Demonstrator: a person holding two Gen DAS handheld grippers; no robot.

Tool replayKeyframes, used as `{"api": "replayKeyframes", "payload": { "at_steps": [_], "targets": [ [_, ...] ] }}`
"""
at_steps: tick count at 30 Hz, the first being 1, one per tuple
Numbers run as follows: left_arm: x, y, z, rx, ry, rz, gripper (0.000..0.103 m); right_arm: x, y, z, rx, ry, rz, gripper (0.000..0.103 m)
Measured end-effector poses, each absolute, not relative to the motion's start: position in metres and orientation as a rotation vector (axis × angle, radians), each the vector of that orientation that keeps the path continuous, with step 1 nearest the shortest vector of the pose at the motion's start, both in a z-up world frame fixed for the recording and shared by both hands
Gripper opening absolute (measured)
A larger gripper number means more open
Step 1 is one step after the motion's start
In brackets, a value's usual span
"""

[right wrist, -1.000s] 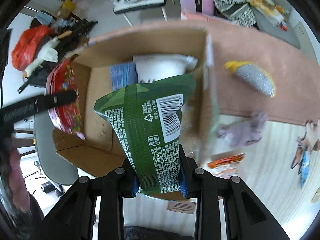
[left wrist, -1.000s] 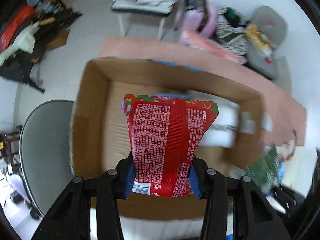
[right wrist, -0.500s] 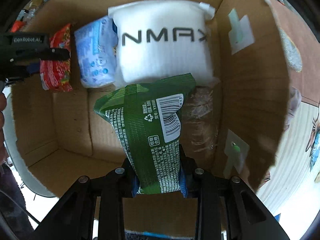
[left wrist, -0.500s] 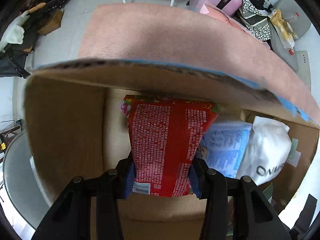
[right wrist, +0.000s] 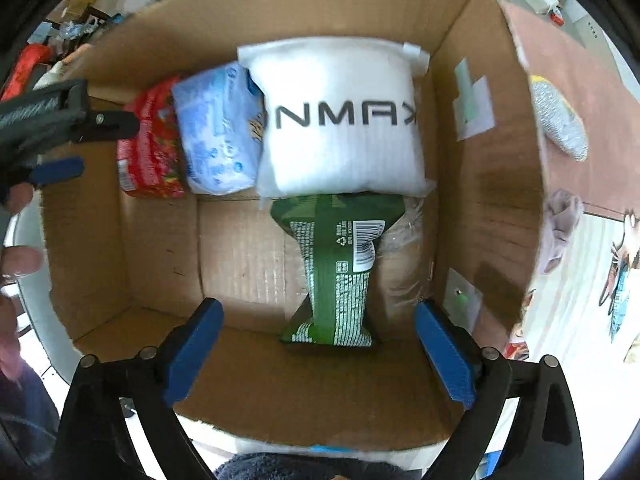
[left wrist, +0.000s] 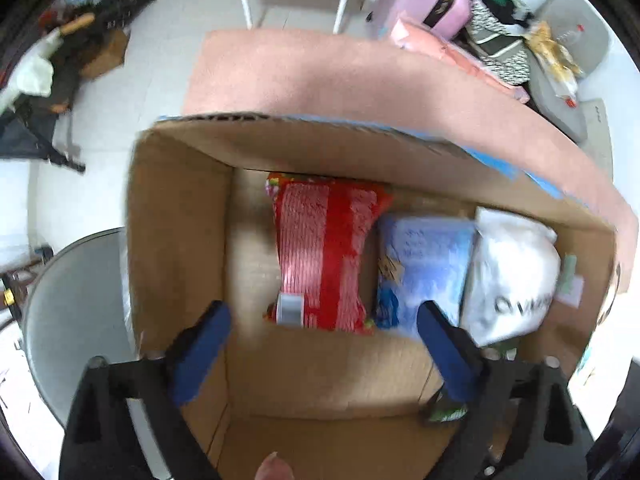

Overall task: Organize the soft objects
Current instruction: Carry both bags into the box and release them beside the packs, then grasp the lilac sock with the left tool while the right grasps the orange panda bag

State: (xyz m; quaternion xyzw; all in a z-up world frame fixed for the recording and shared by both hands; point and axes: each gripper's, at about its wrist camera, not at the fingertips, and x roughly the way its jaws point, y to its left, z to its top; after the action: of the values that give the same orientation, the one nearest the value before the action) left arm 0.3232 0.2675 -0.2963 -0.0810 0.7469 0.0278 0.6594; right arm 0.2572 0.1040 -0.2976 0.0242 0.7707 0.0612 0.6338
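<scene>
An open cardboard box [left wrist: 180,216] [right wrist: 484,128] holds the soft packs. A red snack pack [left wrist: 326,256] [right wrist: 150,144] lies at its left, beside a light blue pack [left wrist: 424,264] [right wrist: 218,132] and a white pillow-like pack [left wrist: 512,276] [right wrist: 340,116]. A green pack [right wrist: 340,264] lies on the box floor in front of the white one. My left gripper [left wrist: 320,340] is open and empty above the red pack; it also shows in the right wrist view [right wrist: 60,168]. My right gripper [right wrist: 318,344] is open and empty above the green pack.
The box stands on a pink mat [left wrist: 340,76]. A yellow-and-grey soft item [right wrist: 560,120] and a lilac soft toy [right wrist: 560,224] lie outside the box at right. A grey chair seat [left wrist: 76,304] is left of the box. Bags and clutter line the far floor.
Both grippers have opened and drawn back. The red pack has dropped from the left gripper and the green pack from the right; both now lie in the box.
</scene>
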Motion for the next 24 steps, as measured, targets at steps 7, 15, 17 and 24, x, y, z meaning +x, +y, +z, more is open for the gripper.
{"api": "replayKeyframes", "payload": {
  "at_steps": [7, 15, 17, 24],
  "targets": [
    [0.259, 0.262, -0.242, -0.125, 1.596, 0.032, 0.097, 0.245, 0.093, -0.267, 0.009, 1.667, 0.127, 0.103],
    [0.209, 0.261, -0.215, -0.165, 1.493, 0.054, 0.097, 0.209, 0.072, -0.219, 0.002, 1.561, 0.165, 0.103],
    [0.198, 0.256, -0.206, -0.171, 1.467, 0.06, 0.097, 0.2, 0.067, -0.206, -0.002, 1.534, 0.182, 0.103],
    [0.172, 0.227, -0.174, -0.084, 1.381, 0.12, 0.097, 0.171, 0.04, -0.182, 0.057, 1.463, 0.243, 0.103]
  ]
}}
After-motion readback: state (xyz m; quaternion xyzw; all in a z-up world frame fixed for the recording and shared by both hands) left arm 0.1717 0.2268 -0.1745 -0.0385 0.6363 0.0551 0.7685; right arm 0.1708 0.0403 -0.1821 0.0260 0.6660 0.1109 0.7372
